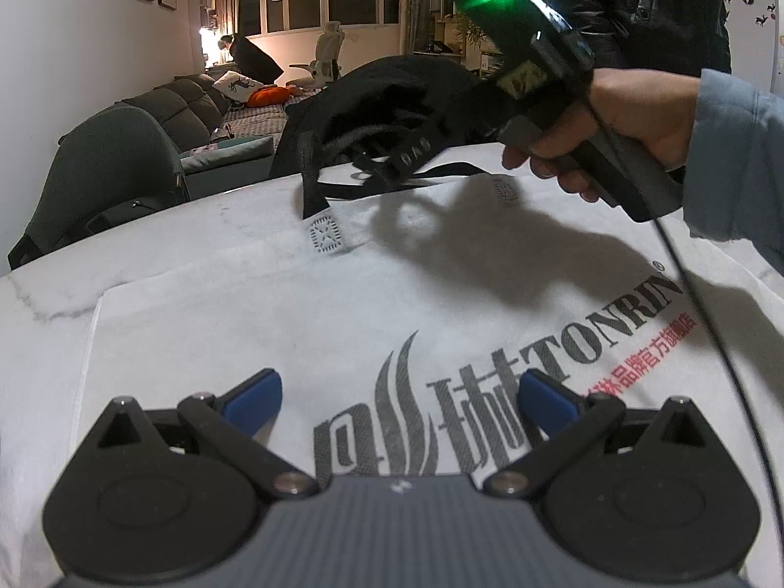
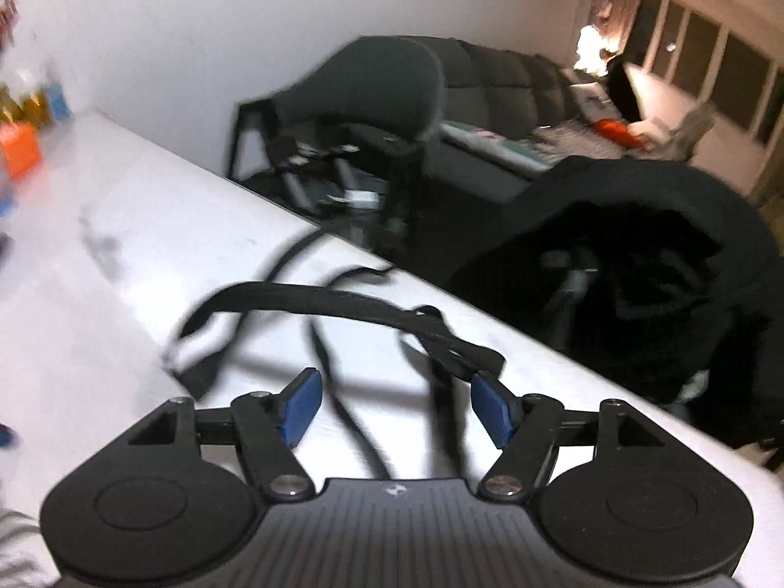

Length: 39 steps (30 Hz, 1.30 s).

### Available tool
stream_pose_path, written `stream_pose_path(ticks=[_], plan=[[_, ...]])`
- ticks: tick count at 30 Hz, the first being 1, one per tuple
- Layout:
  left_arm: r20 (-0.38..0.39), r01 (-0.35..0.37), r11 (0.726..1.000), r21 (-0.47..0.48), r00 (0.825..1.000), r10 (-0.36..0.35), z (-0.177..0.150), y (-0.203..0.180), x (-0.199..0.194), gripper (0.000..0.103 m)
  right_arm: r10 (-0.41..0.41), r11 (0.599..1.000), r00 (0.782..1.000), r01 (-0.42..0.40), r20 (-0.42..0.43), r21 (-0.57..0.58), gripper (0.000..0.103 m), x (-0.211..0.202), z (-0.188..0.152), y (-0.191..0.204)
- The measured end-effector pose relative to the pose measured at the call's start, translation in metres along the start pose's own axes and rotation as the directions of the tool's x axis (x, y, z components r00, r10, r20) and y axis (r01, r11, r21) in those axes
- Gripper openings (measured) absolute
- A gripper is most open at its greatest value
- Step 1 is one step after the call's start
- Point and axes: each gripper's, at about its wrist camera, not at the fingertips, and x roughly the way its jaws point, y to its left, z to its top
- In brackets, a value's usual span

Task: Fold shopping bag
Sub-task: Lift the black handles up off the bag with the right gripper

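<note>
A white shopping bag (image 1: pixel 343 304) with a grey and red printed logo lies flat on the white marble table (image 1: pixel 59 289). Its black handles (image 1: pixel 313 186) lie at the far end, sewn on at grey stitched patches. My left gripper (image 1: pixel 399 394) hovers open over the logo, with nothing between its blue pads. A hand (image 1: pixel 632 117) holds the other gripper's grip above the far right of the bag, and its fingertips are lost against dark cloth. In the blurred right wrist view, my right gripper (image 2: pixel 397 406) is open just above the looped black handles (image 2: pixel 304 296), gripping nothing.
A black backpack (image 2: pixel 637 255) sits at the table's far edge, right behind the handles. A grey chair (image 1: pixel 108 166) and a sofa (image 1: pixel 176 108) stand beyond the table. Small orange and blue items (image 2: pixel 19 147) sit on the table, far left in the right wrist view. A cable (image 1: pixel 705 323) trails across the bag's right side.
</note>
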Motion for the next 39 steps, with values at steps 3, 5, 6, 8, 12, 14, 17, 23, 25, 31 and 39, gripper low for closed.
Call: stream_pose_path(ticks=[3,5,6,8,12,14,17,23,25,31,39], plan=[[0.0,0.0,1.0,0.0,1.0,0.0,0.0,0.0,-0.001,0.103,-0.054,0.998,0.999,0.054,0.006,0.013,0.067,0.002,-0.003,-0.01],[0.0,0.0,1.0,0.0,1.0,0.0,0.0,-0.001,-0.001,0.103,-0.087,0.996,0.996,0.087,0.007,0.018,0.067,0.004,-0.003,-0.018],[0.0,0.0,1.0,0.0,1.0,0.0,0.0,0.0,-0.001,0.103,-0.099,0.995,0.995,0.099,0.006,0.022,0.067,0.005,-0.003,-0.023],[0.0,0.0,1.0,0.0,1.0,0.0,0.0,0.0,-0.001,0.103,-0.129,0.991,0.992,0.128,0.002,0.04,0.067,0.008,-0.003,-0.033],[0.0,0.0,1.0,0.0,1.0,0.0,0.0,0.0,-0.001,0.103,-0.17,0.981,0.985,0.169,0.0,0.09,0.066,0.012,-0.001,-0.053],[0.0,0.0,1.0,0.0,1.0,0.0,0.0,0.0,0.0,0.103,-0.189,0.975,0.982,0.188,-0.003,0.118,0.066,0.014,0.0,-0.062],[0.0,0.0,1.0,0.0,1.0,0.0,0.0,0.0,0.0,0.103,-0.177,0.973,0.984,0.176,-0.006,0.148,0.066,0.019,0.004,-0.075],[0.0,0.0,1.0,0.0,1.0,0.0,0.0,-0.001,-0.001,0.103,-0.11,0.972,0.993,0.116,-0.04,0.202,0.066,0.028,0.015,-0.104],[0.0,-0.001,1.0,0.0,1.0,0.001,-0.001,-0.002,-0.002,0.103,-0.068,0.968,0.997,0.077,-0.046,0.24,0.066,0.03,0.018,-0.113],[0.0,0.0,1.0,-0.001,1.0,0.0,-0.001,-0.002,-0.001,0.103,0.071,0.956,0.994,-0.044,-0.083,0.289,0.067,0.035,0.023,-0.116],[-0.066,0.004,1.0,-0.014,0.998,-0.005,0.013,0.001,-0.005,0.103,0.131,0.931,0.991,-0.118,-0.015,0.345,0.069,0.022,0.008,-0.115]])
